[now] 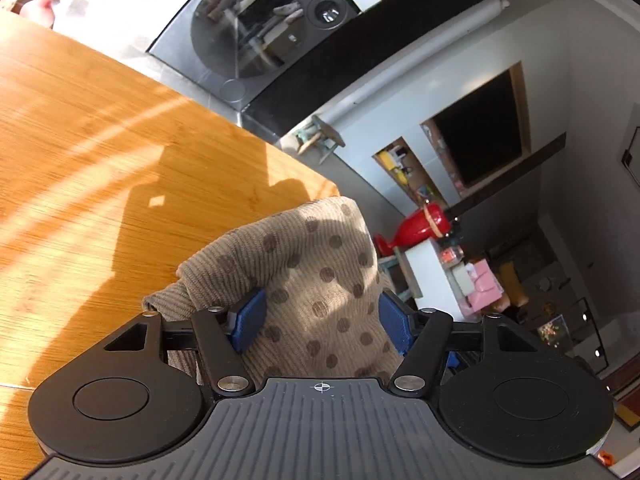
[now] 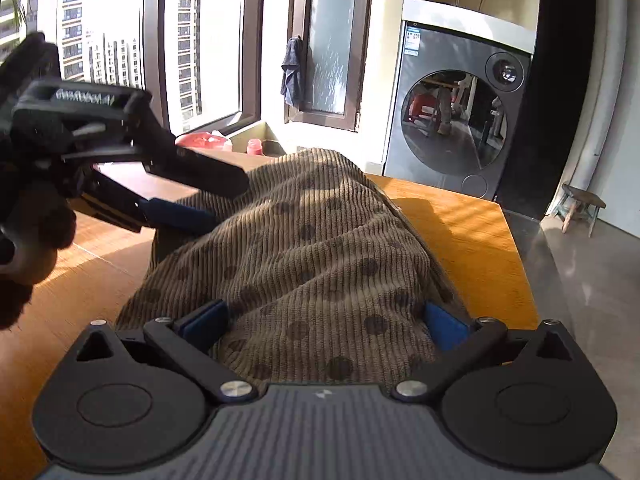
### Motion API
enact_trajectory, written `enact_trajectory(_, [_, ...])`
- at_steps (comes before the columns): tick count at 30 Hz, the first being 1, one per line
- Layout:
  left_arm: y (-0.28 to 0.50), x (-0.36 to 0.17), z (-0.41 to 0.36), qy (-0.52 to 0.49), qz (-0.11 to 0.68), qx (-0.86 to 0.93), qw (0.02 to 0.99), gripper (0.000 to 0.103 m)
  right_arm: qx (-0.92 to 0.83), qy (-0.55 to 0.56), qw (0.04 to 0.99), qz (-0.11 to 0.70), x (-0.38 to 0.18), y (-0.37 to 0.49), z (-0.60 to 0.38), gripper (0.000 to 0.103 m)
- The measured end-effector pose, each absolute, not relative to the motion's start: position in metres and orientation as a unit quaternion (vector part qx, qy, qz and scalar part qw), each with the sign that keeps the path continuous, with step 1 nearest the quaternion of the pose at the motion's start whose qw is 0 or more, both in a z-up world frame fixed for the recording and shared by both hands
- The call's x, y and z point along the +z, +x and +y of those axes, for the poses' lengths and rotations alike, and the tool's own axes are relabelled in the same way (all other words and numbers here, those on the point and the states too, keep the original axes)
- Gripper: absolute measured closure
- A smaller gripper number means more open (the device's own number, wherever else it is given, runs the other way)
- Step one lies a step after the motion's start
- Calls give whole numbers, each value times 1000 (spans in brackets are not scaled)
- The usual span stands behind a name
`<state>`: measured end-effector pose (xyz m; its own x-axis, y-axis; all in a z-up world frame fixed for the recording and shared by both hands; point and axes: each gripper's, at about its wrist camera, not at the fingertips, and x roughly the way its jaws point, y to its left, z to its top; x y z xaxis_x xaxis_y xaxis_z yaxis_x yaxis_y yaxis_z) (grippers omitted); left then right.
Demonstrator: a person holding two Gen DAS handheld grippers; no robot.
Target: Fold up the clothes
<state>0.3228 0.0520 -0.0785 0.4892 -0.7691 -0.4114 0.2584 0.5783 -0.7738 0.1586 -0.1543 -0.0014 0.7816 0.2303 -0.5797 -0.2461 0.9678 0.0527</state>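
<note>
1. We see the left gripper, jaws pinching the brown dotted garment, lifted over the wooden table.
2. The right gripper likewise pinches the garment, which drapes onto the table beside the washing machine.

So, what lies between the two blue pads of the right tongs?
In the right wrist view, the brown dotted cloth fills the gap between the pads of the right tongs; nothing else shows there.

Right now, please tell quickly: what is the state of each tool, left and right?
Left tool: shut on the dotted brown garment, pads pressing its folds.
Right tool: shut on the same garment, which bunches between its pads.
</note>
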Motion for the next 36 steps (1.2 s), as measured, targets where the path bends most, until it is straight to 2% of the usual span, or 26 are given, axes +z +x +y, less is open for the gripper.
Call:
enact_trajectory(3, [324,-79,53,-320,392,-322,800,35,145,110,940,288,12,161,-212,0])
enact_trajectory(6, [323,-76,47,-299,393,-319,809,35,145,198,921,303,2,181,-261,0])
enact_trajectory(11, [317,-67,37,-246,395,-309,829,35,146,252,886,362,-41,203,-271,0])
enact_trajectory(14, [314,-64,31,-216,395,-304,839,35,182,224,890,353,-37,188,-249,0])
enact_trajectory(17, [309,-59,23,-181,391,-295,853,34,154,103,917,353,-29,172,-211,5])
enact_trajectory(20, [300,-51,26,-149,377,-280,871,33,119,38,932,342,-24,163,-189,8])
enact_trajectory(22, [294,-46,29,-127,366,-269,882,28,116,42,929,349,-23,165,-180,12])
enact_trajectory(25, [286,-39,39,-99,353,-246,897,21,117,32,927,353,-24,168,-158,12])
enact_trajectory(36, [277,-19,150,-98,327,-88,936,19,134,1,932,336,-23,229,-14,9])
